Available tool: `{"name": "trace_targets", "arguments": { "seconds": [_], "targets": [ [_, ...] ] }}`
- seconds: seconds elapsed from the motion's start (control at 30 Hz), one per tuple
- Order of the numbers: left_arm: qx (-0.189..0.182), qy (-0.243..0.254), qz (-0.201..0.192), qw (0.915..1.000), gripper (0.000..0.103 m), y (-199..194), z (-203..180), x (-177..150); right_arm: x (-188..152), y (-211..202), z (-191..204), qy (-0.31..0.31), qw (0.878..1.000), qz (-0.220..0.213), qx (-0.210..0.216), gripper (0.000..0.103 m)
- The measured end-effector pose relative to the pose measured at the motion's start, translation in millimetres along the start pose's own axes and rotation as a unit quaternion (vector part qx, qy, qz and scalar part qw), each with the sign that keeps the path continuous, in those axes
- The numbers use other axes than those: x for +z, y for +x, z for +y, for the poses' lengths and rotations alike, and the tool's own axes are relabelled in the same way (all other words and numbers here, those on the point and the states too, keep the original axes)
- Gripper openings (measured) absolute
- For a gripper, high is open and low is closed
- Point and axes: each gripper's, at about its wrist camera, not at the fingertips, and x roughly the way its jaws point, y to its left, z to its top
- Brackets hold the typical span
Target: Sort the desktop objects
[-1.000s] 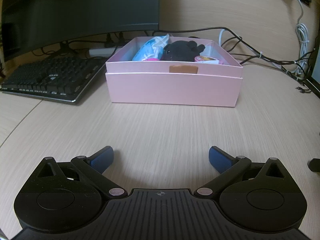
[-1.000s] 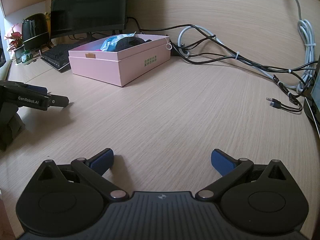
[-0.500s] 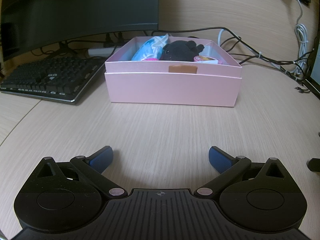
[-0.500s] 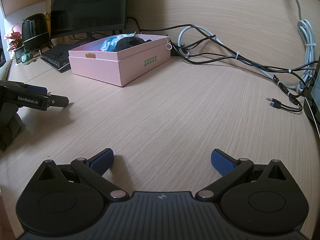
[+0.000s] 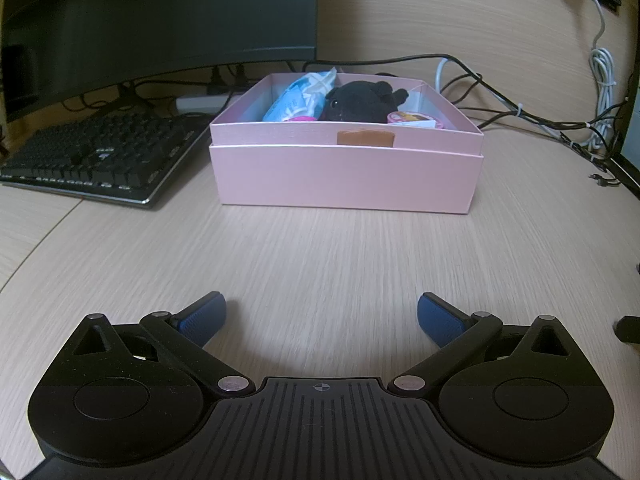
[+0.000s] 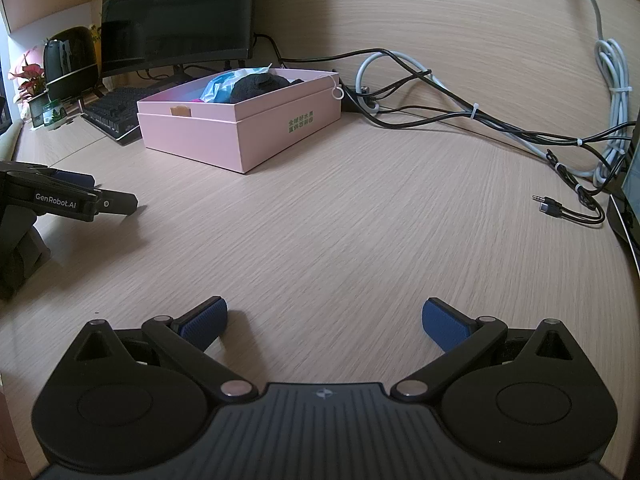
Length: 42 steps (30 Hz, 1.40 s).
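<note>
Pink box (image 5: 346, 174) sits straight ahead of my left gripper (image 5: 321, 316), jaws wide, nothing in them; right gripper (image 6: 324, 320) also spread wide over bare bench (image 6: 360, 220).

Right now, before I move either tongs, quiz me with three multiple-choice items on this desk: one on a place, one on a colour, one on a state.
1. Where is the black plush toy?
A. On the keyboard
B. Inside the pink box
C. Between the left tongs

2. What colour is the packet beside the plush?
A. Light blue
B. Yellow
C. Red

3. How are the left tongs and right tongs?
A. Both shut on cables
B. Left shut, right open
C. Both open and empty

Answers: B, the plush sits within the walls of the pink box; A, its wrapper reads light blue; C, both pairs of pads stand wide apart over the bare desk.
</note>
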Motion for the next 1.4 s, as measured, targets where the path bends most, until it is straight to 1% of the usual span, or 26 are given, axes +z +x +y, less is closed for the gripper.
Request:
{"name": "trace_targets", "arguments": {
  "seconds": [0.57,0.8,1.4],
  "targets": [
    [0.000,0.000,0.000,1.0000,0.103,-0.3,0.3,0.1,0.2,0.4,0.5,0.000,1.000,0.000,0.000,0.103],
    [0.000,0.000,0.000,1.0000,0.103,-0.7,0.4,-0.1,1.9,1.8,-2.4,-0.013,1.000,0.000,0.016,0.103],
    [0.001,0.002,0.001,1.0000,0.103,-0.6,0.0,0.3,1.9,0.6,-3.0,-0.014,1.000,0.000,0.017,0.103]
  ]
}}
